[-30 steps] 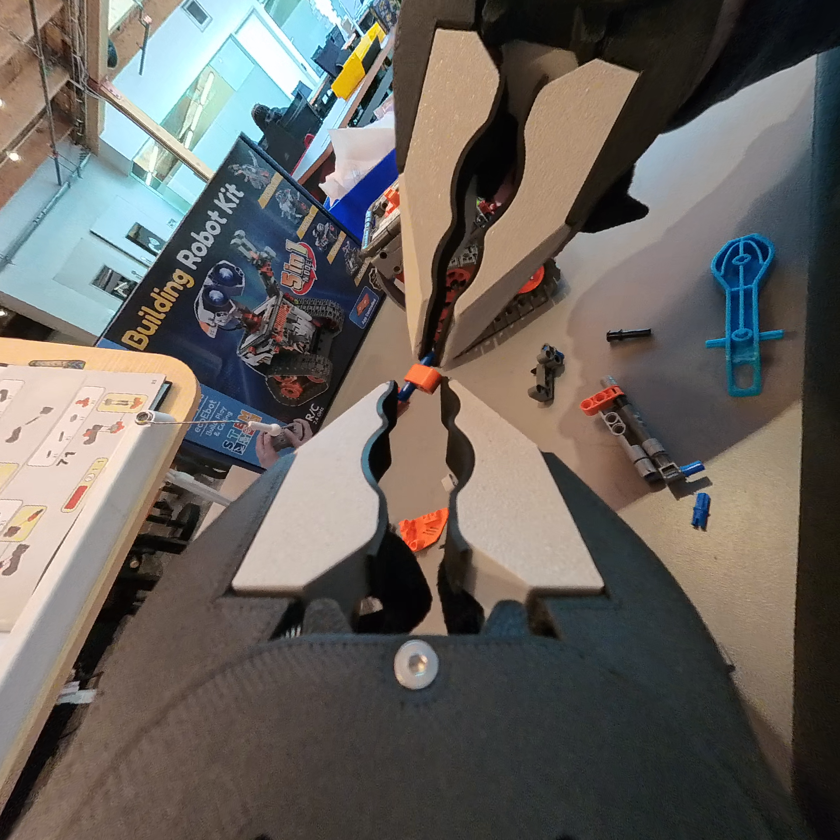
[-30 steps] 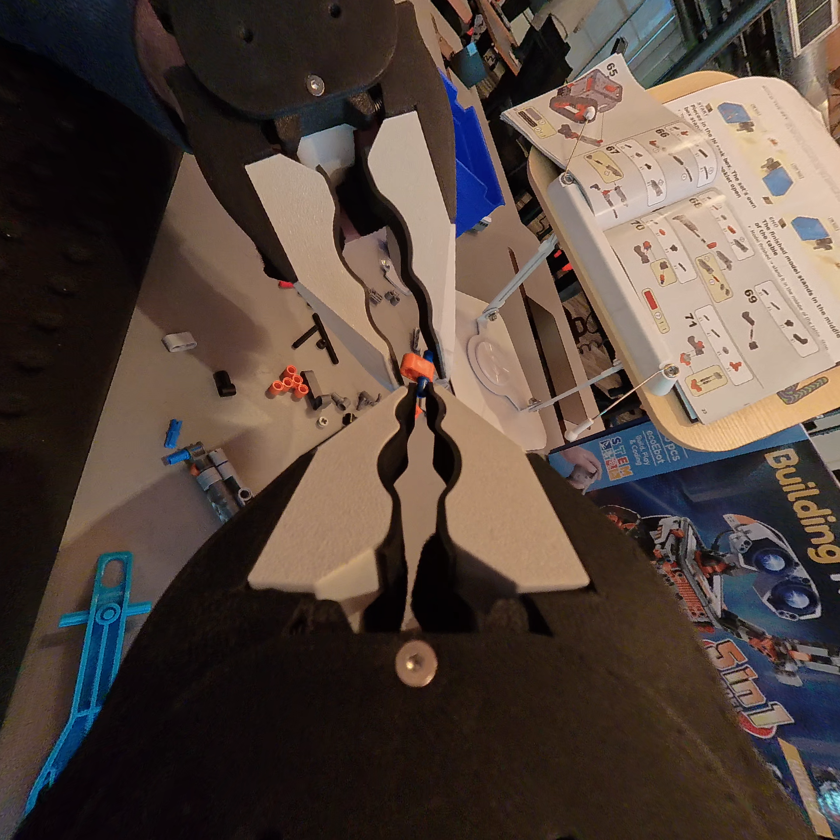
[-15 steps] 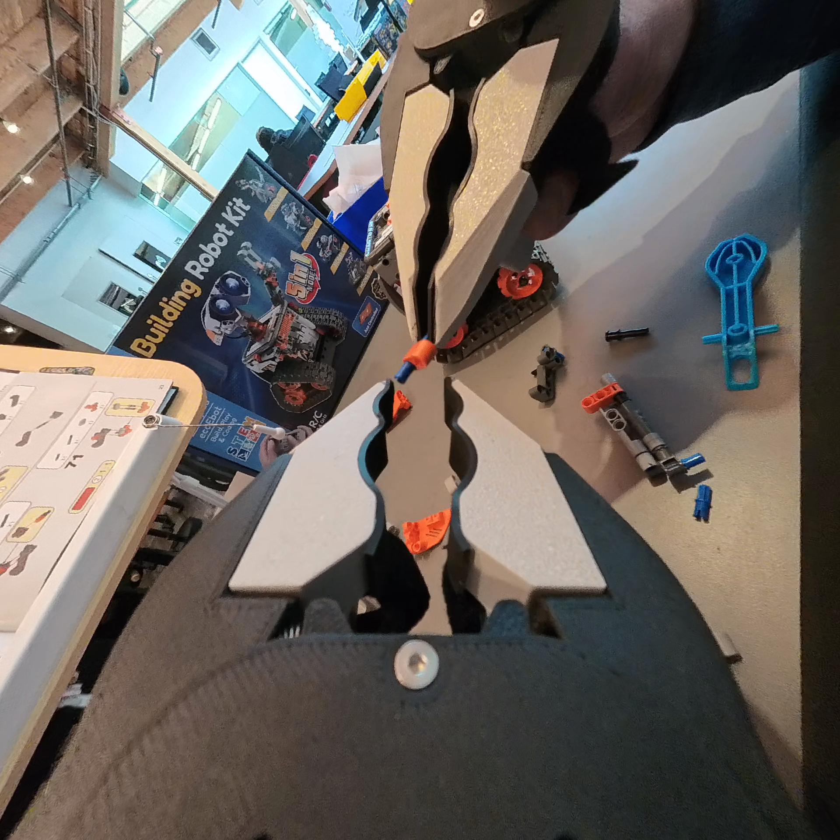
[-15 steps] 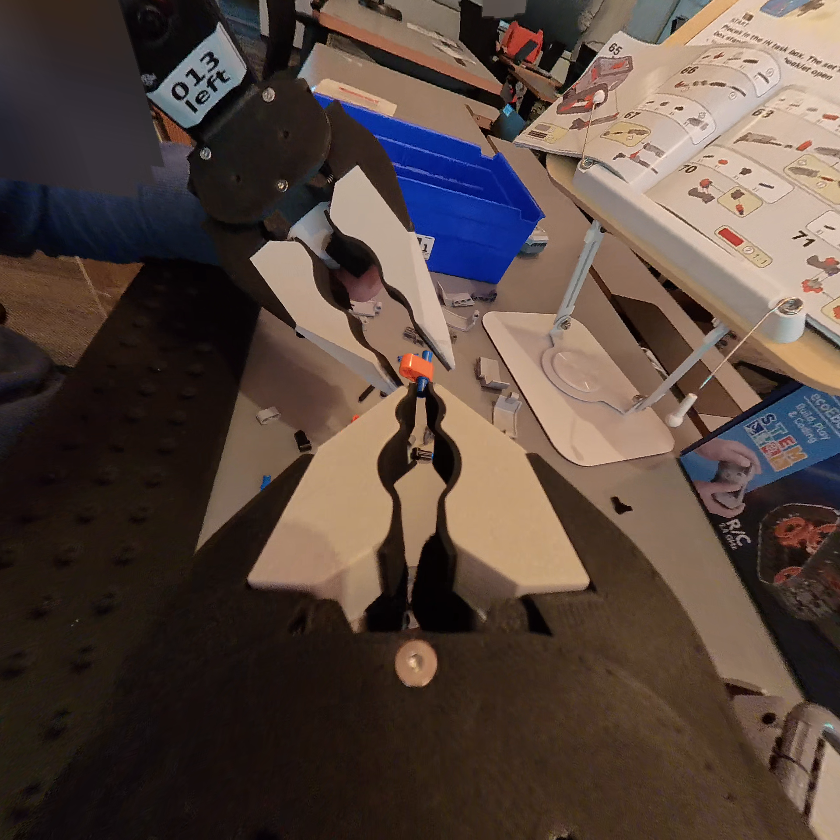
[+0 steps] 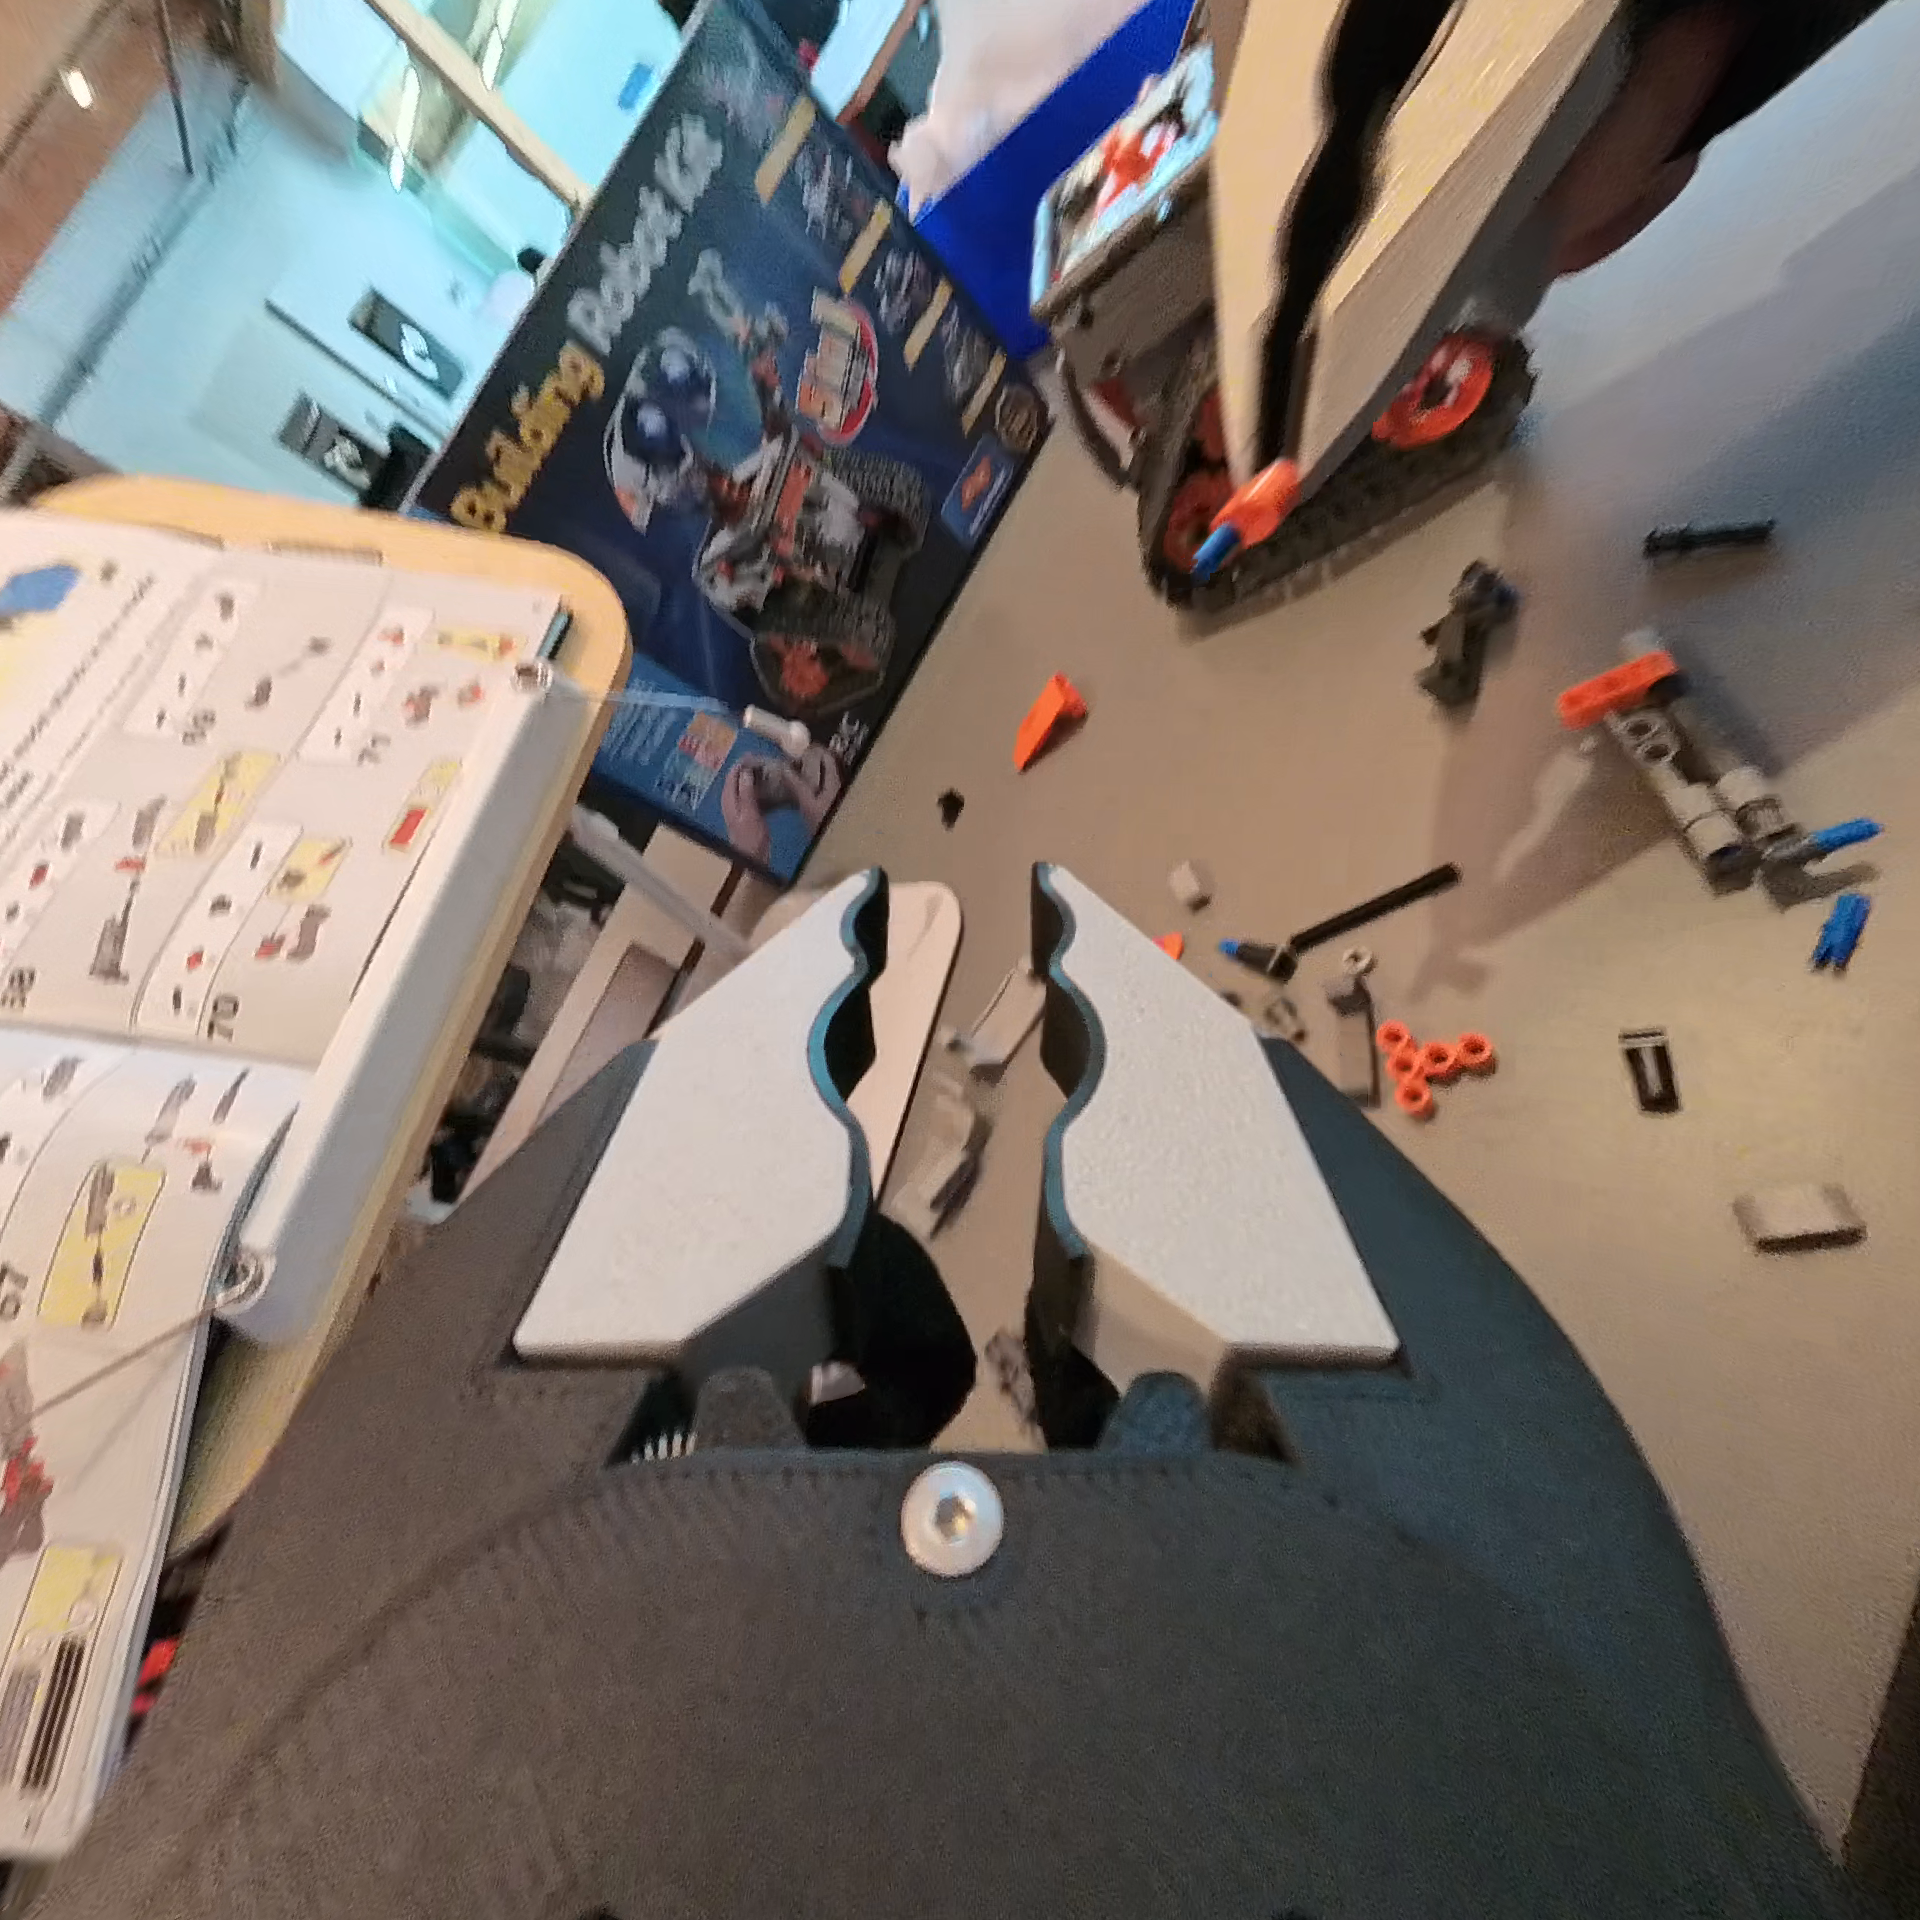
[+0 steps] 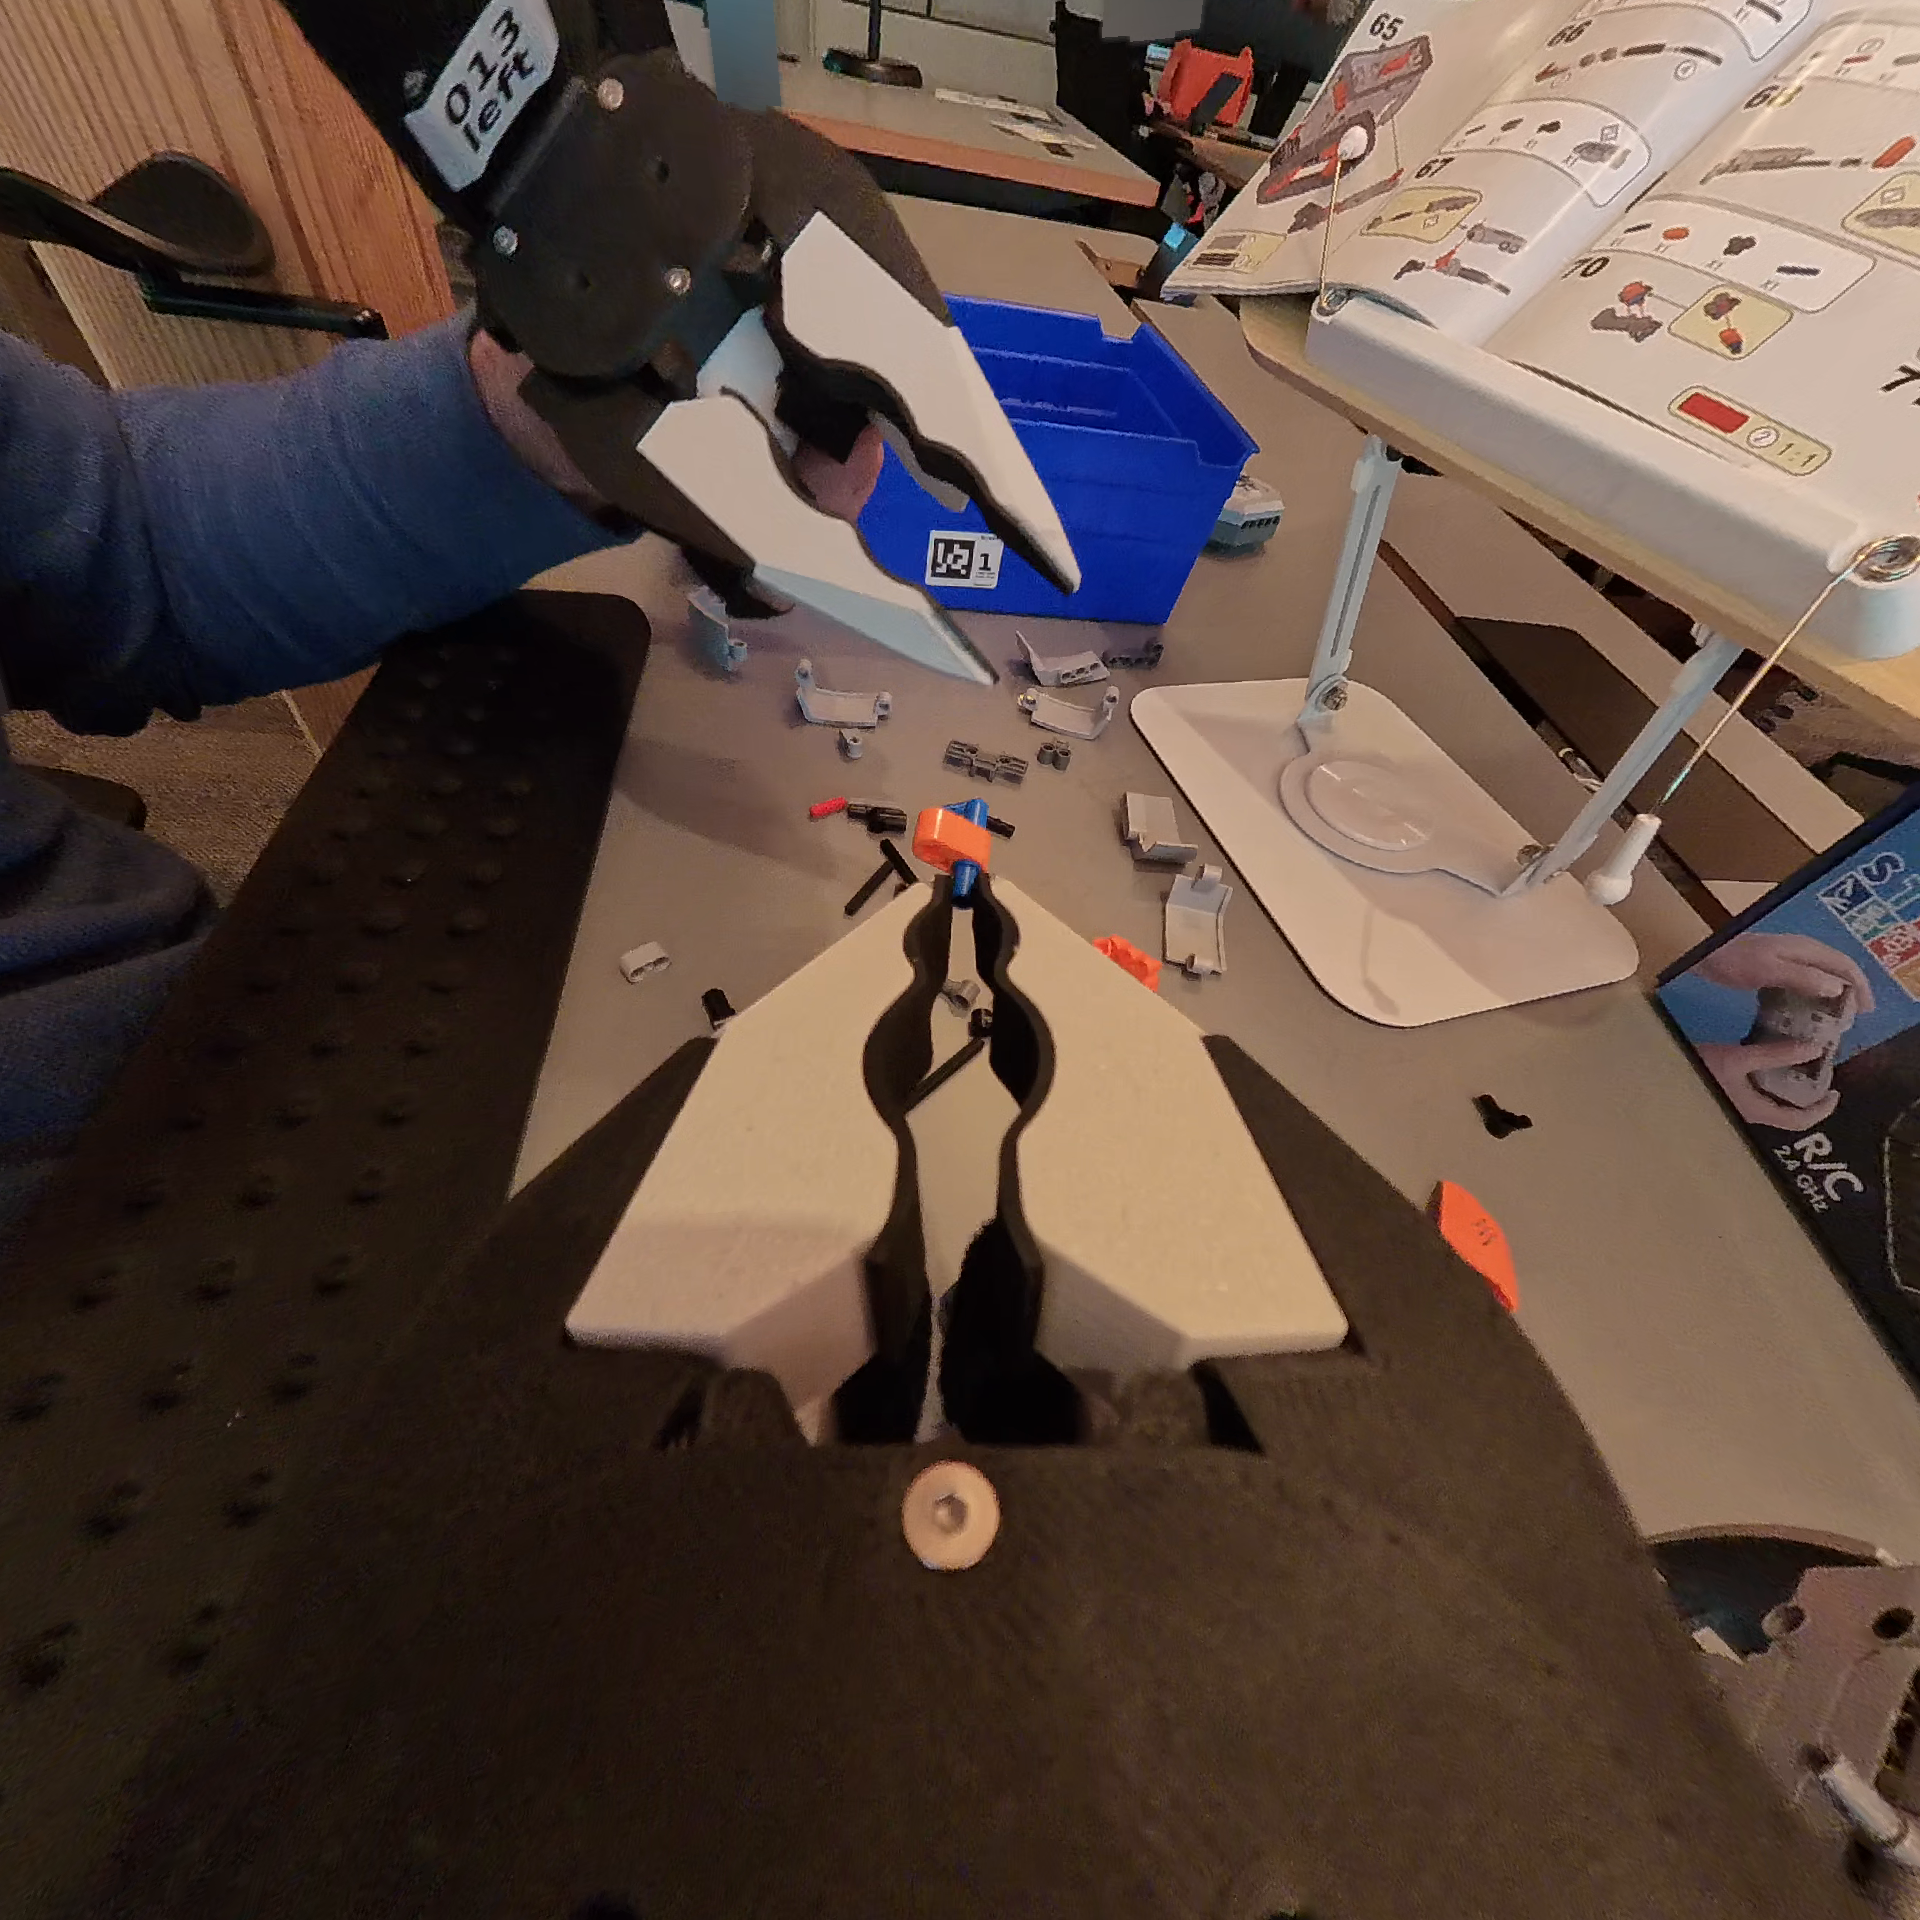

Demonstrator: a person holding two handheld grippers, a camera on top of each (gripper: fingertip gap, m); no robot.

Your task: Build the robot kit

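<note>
Left wrist view: left gripper is spread apart and empty, hanging over the grey table just short of a scatter of small parts, so nothing is pinched here. Farther off, near the tracked robot model, the right gripper points down with its tips pressed onto a small orange-and-blue pin piece, held clear above the table, probably to keep it free of the loose bits. Right of the model lie a grey beam assembly with an orange end, orange rings, a black axle and an orange wedge. Left of the model leans the dark kit box; beyond that, an open instruction booklet on a stand. The view is blurred, so small parts are hard to name. Right wrist view: right gripper is clamped on the blue stem of the orange-and-blue pin piece, the orange collar sticking out past the tips. Beyond the piece, grey brackets and black pins litter the table. The left gripper, parted and empty, hangs in front of the blue bin, held by a hand in a blue sleeve. Right of the piece, the white stand base crowds that side.
</note>
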